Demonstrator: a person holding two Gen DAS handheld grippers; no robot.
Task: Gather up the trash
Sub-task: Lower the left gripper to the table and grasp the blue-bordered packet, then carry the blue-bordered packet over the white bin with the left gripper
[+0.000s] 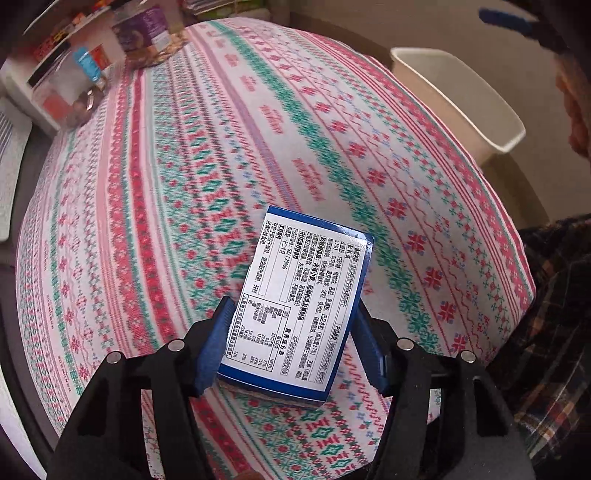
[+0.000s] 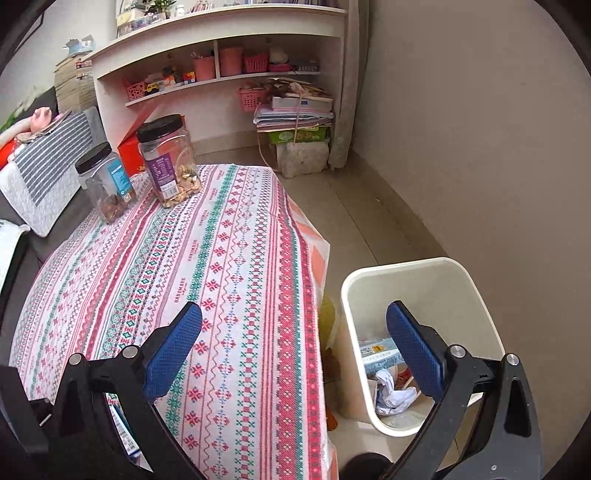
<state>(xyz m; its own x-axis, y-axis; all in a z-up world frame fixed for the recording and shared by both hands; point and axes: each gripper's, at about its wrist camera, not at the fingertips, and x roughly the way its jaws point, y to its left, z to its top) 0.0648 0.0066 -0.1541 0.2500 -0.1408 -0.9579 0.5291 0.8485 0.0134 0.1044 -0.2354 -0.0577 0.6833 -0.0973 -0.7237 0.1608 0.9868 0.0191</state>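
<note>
Right at my left gripper [image 1: 291, 343] sits a blue-edged box [image 1: 295, 299] with a white printed label, lying on the patterned tablecloth [image 1: 207, 177]; its near end lies between my blue pads [image 1: 216, 347], which flank its sides, though I cannot tell whether they are pressing it or just short of touching. Ahead and to the right of that gripper, past the table edge, I see the cream trash bin [image 1: 458, 99] standing on the floor. Far ahead to the left sit some jars [image 1: 147, 29], blurred.

My right gripper [image 2: 295, 354] hangs spread wide and holds nothing, its left pad over the cloth and its right pad over the bin's mouth. Inside the bin, just beyond that pad, I see crumpled paper [image 2: 393, 397] and a pale blue packet [image 2: 376, 354]. Further ahead to the left stand two black-lidded jars [image 2: 168, 158], and beyond them a white shelf [image 2: 221, 40]
</note>
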